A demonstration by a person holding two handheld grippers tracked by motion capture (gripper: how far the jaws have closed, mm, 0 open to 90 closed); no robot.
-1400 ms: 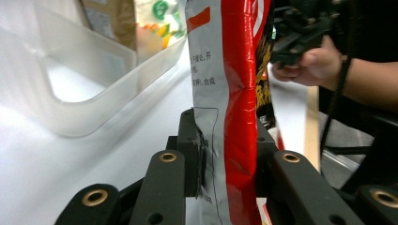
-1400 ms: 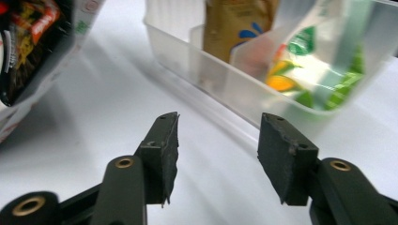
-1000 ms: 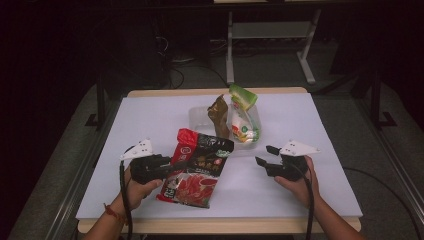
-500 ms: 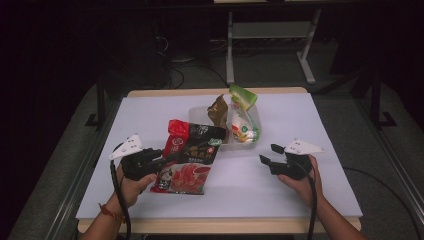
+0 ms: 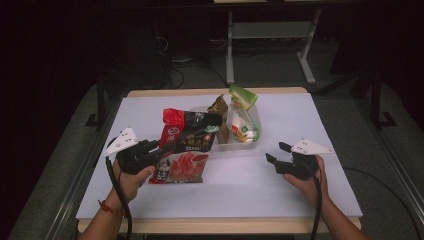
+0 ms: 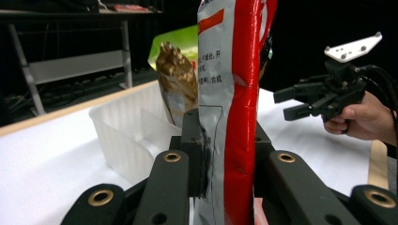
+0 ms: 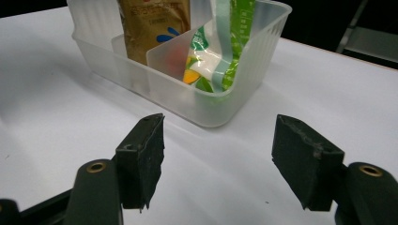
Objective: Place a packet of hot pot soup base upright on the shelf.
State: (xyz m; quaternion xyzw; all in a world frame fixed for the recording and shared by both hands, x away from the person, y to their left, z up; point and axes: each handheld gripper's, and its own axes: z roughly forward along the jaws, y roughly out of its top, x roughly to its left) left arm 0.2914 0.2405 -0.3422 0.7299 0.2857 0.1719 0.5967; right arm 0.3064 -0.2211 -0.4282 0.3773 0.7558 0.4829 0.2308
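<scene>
While the left gripper (image 5: pixel 152 150) clamps the red snack bag (image 5: pixel 185 145) by its edge at centre-left of the high view, tilting it toward the clear bin (image 5: pixel 252 142), the right gripper (image 5: pixel 275 160) waits empty, its jaws having just been opening. Seen from the left gripper view, the bag stands upright mid-frame between pressed pads. Across the right gripper view's upper half, the bin holds two packets.

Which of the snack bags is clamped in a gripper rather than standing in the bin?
The red and black bag, pinched at its edge by the left gripper. The brown bag and green-topped bag stand in the clear bin, ungripped.
</scene>
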